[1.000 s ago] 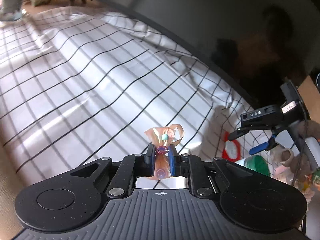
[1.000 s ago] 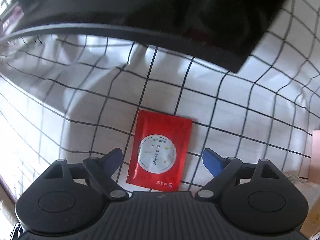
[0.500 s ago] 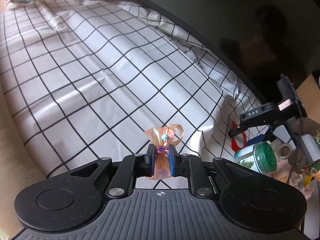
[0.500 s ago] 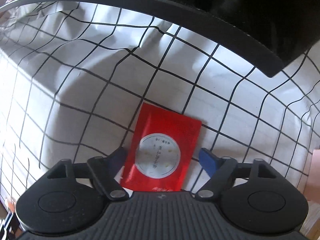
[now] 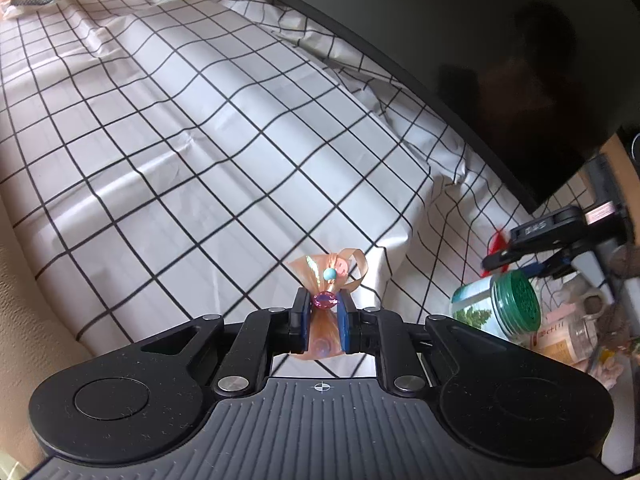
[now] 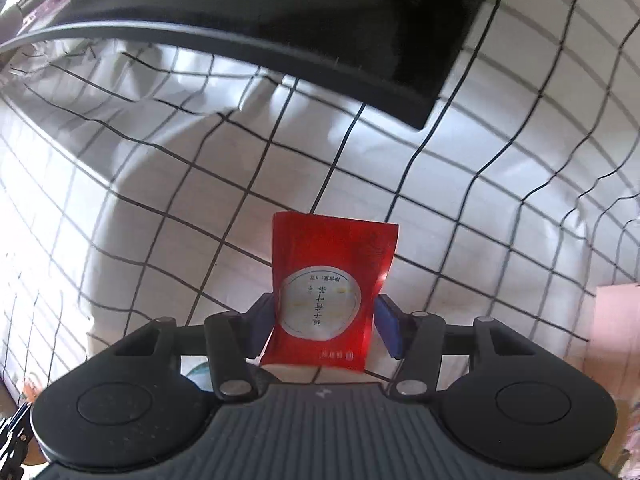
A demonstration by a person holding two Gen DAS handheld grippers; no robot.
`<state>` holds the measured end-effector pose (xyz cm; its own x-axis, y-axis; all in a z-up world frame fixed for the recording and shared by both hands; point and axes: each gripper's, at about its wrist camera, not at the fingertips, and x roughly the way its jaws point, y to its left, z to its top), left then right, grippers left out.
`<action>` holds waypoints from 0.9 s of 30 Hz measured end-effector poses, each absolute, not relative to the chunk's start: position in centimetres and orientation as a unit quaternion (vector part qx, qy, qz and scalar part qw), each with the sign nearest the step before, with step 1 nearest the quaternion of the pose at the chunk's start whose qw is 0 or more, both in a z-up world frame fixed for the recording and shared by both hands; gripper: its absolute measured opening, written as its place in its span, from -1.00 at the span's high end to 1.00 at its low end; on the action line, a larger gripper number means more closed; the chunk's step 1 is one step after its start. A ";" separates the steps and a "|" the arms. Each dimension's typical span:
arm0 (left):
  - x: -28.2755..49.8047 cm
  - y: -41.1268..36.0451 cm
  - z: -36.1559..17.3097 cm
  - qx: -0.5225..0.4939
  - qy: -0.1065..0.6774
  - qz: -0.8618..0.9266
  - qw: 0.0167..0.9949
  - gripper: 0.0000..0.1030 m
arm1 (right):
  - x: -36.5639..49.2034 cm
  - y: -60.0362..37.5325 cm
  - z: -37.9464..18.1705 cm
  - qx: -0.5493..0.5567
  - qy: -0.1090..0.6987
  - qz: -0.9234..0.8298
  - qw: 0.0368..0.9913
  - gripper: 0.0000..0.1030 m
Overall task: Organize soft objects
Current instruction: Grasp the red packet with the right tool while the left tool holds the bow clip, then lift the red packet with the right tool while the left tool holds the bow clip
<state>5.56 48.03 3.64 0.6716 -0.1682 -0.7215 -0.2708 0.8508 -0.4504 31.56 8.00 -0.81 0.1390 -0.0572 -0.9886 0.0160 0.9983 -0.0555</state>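
My left gripper (image 5: pixel 324 312) is shut on a small peach-coloured ribbon bow (image 5: pixel 329 276) with a pink gem and a turquoise bead, held above the checked cloth (image 5: pixel 200 128). My right gripper (image 6: pixel 325 320) has closed on a red packet (image 6: pixel 328 284) with a white round label; both blue pads press its sides and it stands lifted off the cloth (image 6: pixel 160 208). The right gripper also shows at the right edge of the left wrist view (image 5: pixel 532 248), with a sliver of the red packet (image 5: pixel 498 242) beside it.
A large black monitor (image 5: pixel 460 40) stands at the back of the cloth; its corner shows in the right wrist view (image 6: pixel 280 12). At the right sit a green-lidded jar (image 5: pixel 496 308), a mug (image 5: pixel 588 300) and small clutter. A pink box (image 6: pixel 616 320) lies at right.
My right gripper closed its fingers from wide open onto the red packet and lifted it. My left gripper rose and pulled back, still holding the bow.
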 end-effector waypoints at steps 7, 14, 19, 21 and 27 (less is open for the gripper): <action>6.0 45.4 5.9 -0.260 0.403 0.025 0.877 0.68 | 29.5 7.1 4.1 -0.011 0.632 0.006 0.775 0.65; 5.8 43.5 6.8 -0.252 0.409 0.018 0.877 0.68 | 31.1 4.8 2.9 0.004 0.626 -0.006 0.780 -0.50; 5.8 43.2 5.9 -0.258 0.420 0.019 0.870 0.68 | 34.0 2.9 -1.2 0.052 0.642 -0.076 0.761 -0.50; 5.7 43.4 5.4 -0.259 0.425 0.017 0.867 0.68 | 35.0 3.0 -2.4 0.060 0.644 -0.089 0.758 -0.50; 5.8 45.1 4.5 -0.270 0.426 0.029 0.863 0.68 | 37.0 3.2 -3.7 -0.014 0.631 -0.091 0.770 -0.50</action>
<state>5.76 45.14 4.55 0.6346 -0.1811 -0.7513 -0.2796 0.8525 -0.4417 37.00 3.22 -3.74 0.1876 -0.1575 -0.9695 0.1232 0.9830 -0.1359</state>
